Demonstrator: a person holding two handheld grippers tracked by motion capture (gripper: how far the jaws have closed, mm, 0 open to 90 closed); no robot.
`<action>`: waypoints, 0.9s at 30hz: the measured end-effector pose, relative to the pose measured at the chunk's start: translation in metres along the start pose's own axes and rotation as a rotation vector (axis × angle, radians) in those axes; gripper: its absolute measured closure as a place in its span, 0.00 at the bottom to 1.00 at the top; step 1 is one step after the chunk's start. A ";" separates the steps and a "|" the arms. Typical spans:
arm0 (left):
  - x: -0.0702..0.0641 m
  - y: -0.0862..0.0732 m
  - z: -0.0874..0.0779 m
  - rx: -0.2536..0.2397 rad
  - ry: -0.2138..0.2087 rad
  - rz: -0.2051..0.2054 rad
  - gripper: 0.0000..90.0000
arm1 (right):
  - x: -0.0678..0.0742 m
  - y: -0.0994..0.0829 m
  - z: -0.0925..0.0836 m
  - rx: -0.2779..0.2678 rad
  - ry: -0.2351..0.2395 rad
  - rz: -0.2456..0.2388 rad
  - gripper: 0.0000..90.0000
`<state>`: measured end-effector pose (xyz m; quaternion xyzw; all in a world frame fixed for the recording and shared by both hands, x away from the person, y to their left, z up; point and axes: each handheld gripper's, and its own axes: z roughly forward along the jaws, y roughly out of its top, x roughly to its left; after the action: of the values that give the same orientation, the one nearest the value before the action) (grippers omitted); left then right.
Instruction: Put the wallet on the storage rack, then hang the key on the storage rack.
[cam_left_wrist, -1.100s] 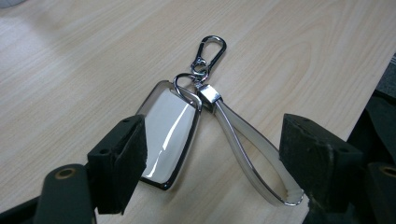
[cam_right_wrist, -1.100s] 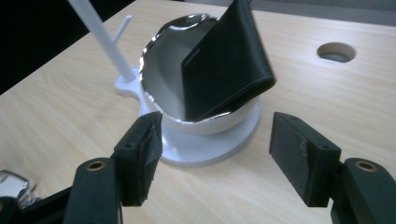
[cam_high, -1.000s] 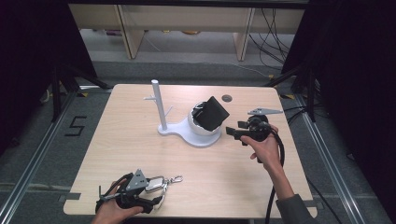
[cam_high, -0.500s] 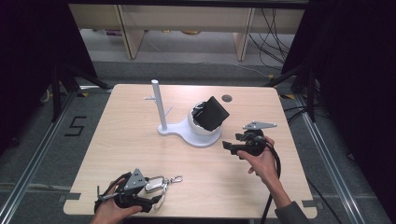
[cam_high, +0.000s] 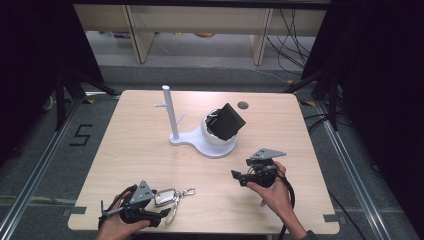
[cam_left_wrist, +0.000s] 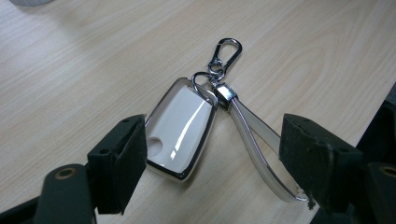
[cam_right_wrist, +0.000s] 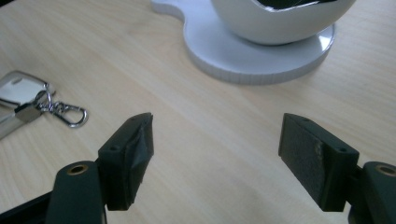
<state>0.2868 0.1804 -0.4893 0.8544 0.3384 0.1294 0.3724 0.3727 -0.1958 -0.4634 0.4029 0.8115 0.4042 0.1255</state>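
A white, chrome-edged key fob (cam_high: 164, 196) (cam_left_wrist: 182, 126) lies flat near the table's front left, with a strap loop (cam_left_wrist: 261, 140) and a carabiner clip (cam_high: 189, 191) (cam_left_wrist: 226, 51) attached. My left gripper (cam_high: 167, 209) (cam_left_wrist: 215, 135) rests low over it, open. The fob and strap lie between its jaws, and the pads stand clear of both. My right gripper (cam_high: 238, 178) (cam_right_wrist: 217, 126) hovers over bare wood right of centre, pointing left. It is open, its jaws have just been opening, and nothing is between them. In the right gripper view the fob (cam_right_wrist: 18, 88) lies far left.
A white stand (cam_high: 200, 142) (cam_right_wrist: 261, 56) sits mid-table with a thin post (cam_high: 167, 110) and a bowl (cam_high: 217, 136) holding a tilted black object (cam_high: 227, 120). A round cable hole (cam_high: 243, 105) is behind it. The table's front edge (cam_high: 210, 231) runs just below both hands.
My right gripper has come away from the stand, toward the front of the table and lower, and its jaws stand wider. The left gripper and the key fob have not moved.
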 end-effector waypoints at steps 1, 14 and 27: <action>0.000 -0.001 0.000 0.005 0.003 0.007 0.26 | 0.003 -0.002 0.000 0.011 0.003 -0.010 0.31; 0.002 -0.004 0.000 0.011 0.000 0.004 0.26 | 0.027 -0.035 0.001 0.110 0.077 -0.036 0.31; 0.002 0.007 0.001 -0.006 -0.021 0.028 0.26 | 0.033 -0.051 -0.009 0.163 0.075 -0.034 0.30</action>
<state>0.2922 0.1778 -0.4855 0.8592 0.3220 0.1270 0.3768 0.3180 -0.1938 -0.4920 0.3827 0.8526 0.3492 0.0687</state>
